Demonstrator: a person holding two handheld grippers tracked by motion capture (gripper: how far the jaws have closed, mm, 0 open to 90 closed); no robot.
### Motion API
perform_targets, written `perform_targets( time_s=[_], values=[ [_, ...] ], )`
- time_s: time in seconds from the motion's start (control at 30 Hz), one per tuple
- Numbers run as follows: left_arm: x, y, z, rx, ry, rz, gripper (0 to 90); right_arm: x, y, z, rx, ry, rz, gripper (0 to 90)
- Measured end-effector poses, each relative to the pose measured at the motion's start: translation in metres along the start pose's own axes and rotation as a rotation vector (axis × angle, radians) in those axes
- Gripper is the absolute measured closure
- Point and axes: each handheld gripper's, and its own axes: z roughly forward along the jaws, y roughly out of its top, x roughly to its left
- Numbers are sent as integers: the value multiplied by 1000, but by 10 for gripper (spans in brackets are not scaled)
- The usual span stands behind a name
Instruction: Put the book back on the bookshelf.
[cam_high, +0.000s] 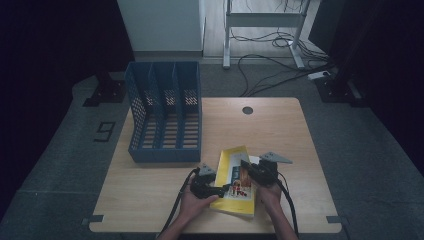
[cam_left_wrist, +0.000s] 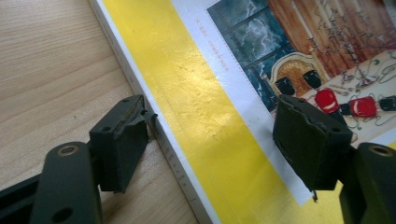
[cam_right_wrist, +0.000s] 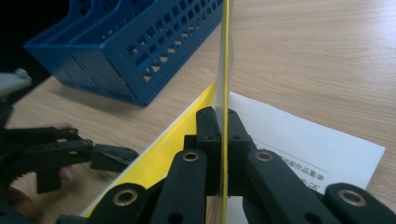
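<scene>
A: Where is the yellow book (cam_high: 235, 181), and how does it run?

B: Flat on the table (cam_high: 280, 125) at the near edge, right of the blue file rack (cam_high: 165, 112). Its long axis runs near to far, the far end leaning slightly left.

A: And the 2 grippers?

B: The right gripper (cam_right_wrist: 223, 123) is pinched tight on the lifted cover (cam_right_wrist: 226, 56), hand low at the book's right. The left gripper (cam_left_wrist: 212, 135) straddles the book's left edge, jaws wide, gripping nothing.

The table (cam_high: 280, 130) is seen from above, while the yellow book (cam_left_wrist: 196, 107) is shared close-up by both gripper views.
</scene>
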Motion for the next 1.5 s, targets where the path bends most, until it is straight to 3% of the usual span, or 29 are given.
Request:
perform_targets(
  time_s=[0.4, 0.77, 1.1, 1.3, 1.5],
  values=[
    [-1, 3, -4, -13, -21, -1, 253, 14, 6, -8, -62, -6, -53, 875],
    [3, 5, -6, -30, -55, -26, 258, 19, 11, -16, -98, 20, -61, 875],
    [14, 11, -6, -61, -105, -69, 275, 28, 15, -21, -109, 46, -91, 875],
    [16, 14, -7, -66, -109, -58, 279, 31, 16, -23, -108, 55, -100, 875],
    [20, 16, -8, -80, -122, -74, 277, 35, 17, -25, -109, 64, -114, 875]
  ],
)
